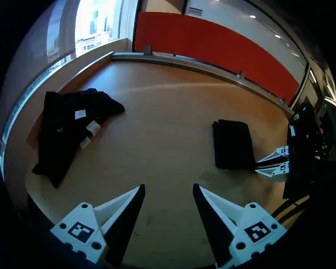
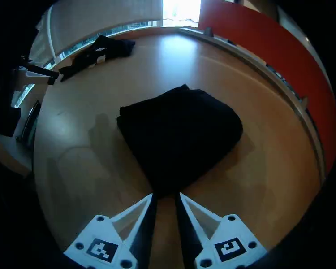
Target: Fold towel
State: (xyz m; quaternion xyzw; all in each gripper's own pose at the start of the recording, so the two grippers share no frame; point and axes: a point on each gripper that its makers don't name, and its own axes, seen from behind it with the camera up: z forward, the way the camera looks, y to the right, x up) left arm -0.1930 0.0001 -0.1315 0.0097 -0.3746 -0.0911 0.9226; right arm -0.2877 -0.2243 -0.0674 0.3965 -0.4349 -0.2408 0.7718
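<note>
While the left gripper (image 1: 169,185) hangs wide open over the table (image 1: 168,107), the folded black towel (image 2: 181,130) lies at the tips of the right gripper (image 2: 166,194). Its jaws stand nearly together; whether they pinch the towel I cannot tell.

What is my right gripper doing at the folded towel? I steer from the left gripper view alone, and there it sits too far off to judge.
Observer: In the right gripper view, the right gripper has its tips at the near corner of the folded towel.
Operator: Is it shut on it?
Observer: The fingers stand close together with a narrow gap. I cannot tell whether they pinch cloth.
Operator: Any towel deeper in that gap?
Observer: No, bare table shows between them behind the tips.
</note>
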